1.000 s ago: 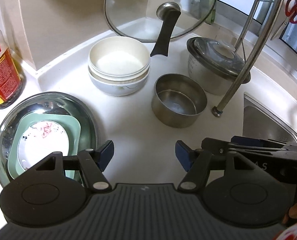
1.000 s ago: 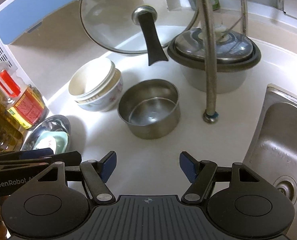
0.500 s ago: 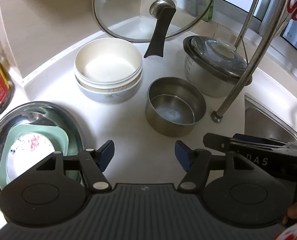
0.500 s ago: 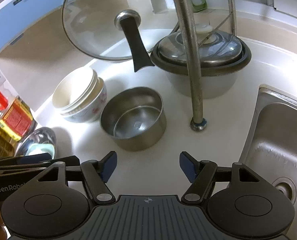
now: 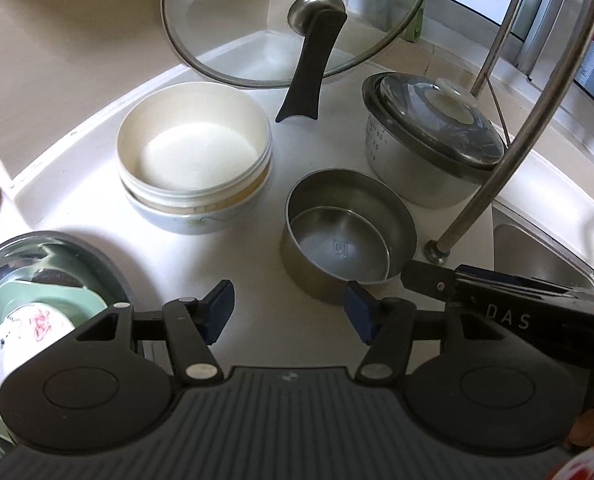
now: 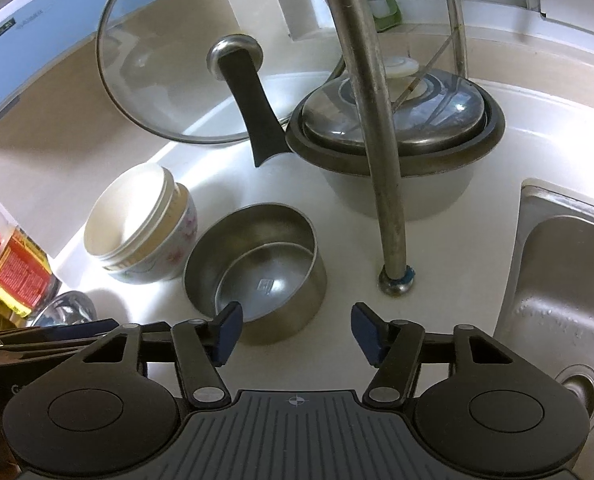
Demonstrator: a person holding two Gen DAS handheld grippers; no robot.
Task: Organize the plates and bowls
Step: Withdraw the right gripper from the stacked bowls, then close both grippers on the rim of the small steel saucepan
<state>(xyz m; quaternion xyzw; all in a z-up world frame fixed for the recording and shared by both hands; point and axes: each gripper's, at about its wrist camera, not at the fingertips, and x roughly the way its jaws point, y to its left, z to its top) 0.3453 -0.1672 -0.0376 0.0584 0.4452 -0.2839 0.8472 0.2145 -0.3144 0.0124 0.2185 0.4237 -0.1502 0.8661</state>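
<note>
A steel bowl (image 5: 337, 248) (image 6: 265, 280) with a smaller one nested inside sits on the white counter. Left of it stands a stack of white bowls (image 5: 193, 160) (image 6: 137, 232). A steel basin (image 5: 57, 240) at the near left holds a green square plate (image 5: 37, 300) and a floral plate (image 5: 25, 332). My left gripper (image 5: 291, 312) is open and its jaws are closing, with only counter between them. My right gripper (image 6: 297, 332) is also closing, and the steel bowl's near wall lies between its fingertips with no pad pressing on it.
A glass lid (image 5: 257, 20) with a black handle leans on the back wall. A lidded pot (image 5: 429, 136) stands behind the steel bowl. A metal rack pole (image 6: 381, 180) rises beside a sink (image 6: 569, 280) on the right. Sauce bottles (image 6: 13, 268) stand at the far left.
Both grippers have moved forward and slightly down toward the steel bowl, which now looks larger and nearer. Both pairs of jaws have narrowed a little.
</note>
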